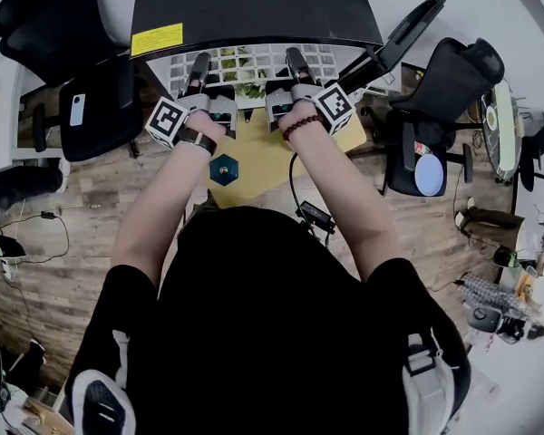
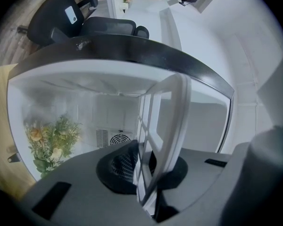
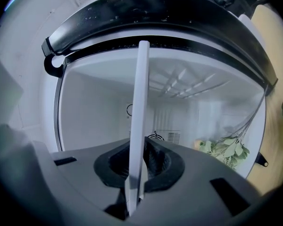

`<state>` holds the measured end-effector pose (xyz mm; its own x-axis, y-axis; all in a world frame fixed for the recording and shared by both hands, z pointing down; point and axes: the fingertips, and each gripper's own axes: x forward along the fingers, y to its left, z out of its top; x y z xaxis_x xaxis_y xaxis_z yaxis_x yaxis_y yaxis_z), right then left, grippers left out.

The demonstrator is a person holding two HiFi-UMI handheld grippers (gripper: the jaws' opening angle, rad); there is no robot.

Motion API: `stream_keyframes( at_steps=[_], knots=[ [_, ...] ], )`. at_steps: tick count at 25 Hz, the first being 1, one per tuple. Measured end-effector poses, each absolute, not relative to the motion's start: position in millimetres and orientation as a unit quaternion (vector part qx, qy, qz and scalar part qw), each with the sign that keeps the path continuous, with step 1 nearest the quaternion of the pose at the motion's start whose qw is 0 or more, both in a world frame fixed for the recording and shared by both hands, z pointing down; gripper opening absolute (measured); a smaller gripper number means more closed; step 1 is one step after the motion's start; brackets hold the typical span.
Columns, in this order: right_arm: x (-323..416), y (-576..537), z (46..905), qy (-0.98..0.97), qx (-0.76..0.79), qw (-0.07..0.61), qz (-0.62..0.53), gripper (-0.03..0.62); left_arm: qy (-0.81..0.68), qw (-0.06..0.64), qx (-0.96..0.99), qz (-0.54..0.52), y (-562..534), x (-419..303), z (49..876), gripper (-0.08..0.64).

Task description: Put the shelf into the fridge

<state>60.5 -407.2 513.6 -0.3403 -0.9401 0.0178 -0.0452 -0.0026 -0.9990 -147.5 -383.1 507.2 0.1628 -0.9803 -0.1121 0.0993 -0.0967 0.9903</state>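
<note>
The white grid shelf point(image 1: 254, 61) is held level at the open mouth of the black-topped fridge point(image 1: 254, 7). My left gripper point(image 1: 199, 69) is shut on its left part and my right gripper point(image 1: 296, 65) on its right part. In the left gripper view the shelf point(image 2: 162, 126) runs edge-on out of the shut left gripper point(image 2: 148, 173) into the white fridge cavity. The right gripper view shows the shelf point(image 3: 139, 102) as a thin white bar clamped in the right gripper point(image 3: 137, 173). The shelf's far edge is hidden under the fridge top.
A sprig of flowers point(image 2: 49, 142) lies inside the fridge, on the right in the right gripper view point(image 3: 226, 149). The fridge door point(image 1: 403, 30) stands open at the right. A yellow table point(image 1: 263, 161) carries a blue hexagon point(image 1: 224, 169). Black chairs point(image 1: 91, 80) point(image 1: 435, 107) flank it.
</note>
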Motion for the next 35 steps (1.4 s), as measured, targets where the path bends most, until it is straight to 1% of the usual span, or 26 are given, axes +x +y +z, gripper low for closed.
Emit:
stream_keyframes(
  at_steps=[35],
  knots=[
    [55.1,-439.7,512.8,0.599,-0.411,0.397,-0.561,0.046,-0.412,0.531,0.550,-0.496,-414.0,-154.4,511.2,0.041]
  ],
)
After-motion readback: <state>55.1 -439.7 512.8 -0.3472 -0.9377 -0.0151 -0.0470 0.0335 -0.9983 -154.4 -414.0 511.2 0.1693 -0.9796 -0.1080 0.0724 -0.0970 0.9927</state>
